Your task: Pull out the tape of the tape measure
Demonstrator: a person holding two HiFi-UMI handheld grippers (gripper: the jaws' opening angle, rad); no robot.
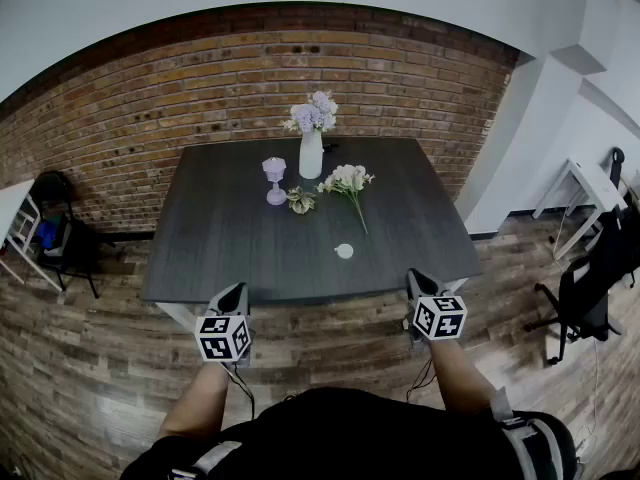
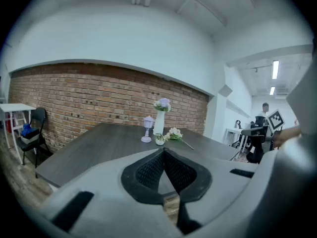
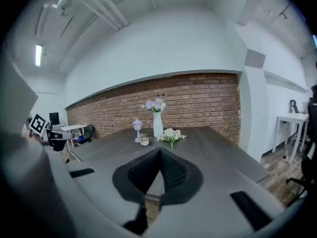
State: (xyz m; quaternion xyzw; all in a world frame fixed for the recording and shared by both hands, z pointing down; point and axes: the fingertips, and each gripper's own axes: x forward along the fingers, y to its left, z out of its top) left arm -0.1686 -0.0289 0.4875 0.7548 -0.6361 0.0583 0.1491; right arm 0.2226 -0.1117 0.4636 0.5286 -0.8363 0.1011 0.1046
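Two grippers hang at the table (image 1: 220, 238) edge: the left gripper (image 1: 236, 296) and the right gripper (image 1: 418, 280), both with jaws pressed together, holding nothing. The small white tape measure (image 1: 344, 251) lies ahead, between them, nearer the right one. Pulling is not started; next a gripper must open and reach it.

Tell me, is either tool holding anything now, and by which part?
Nothing is held. The left tool and right tool are shut and empty; the tape measure lies on the table.
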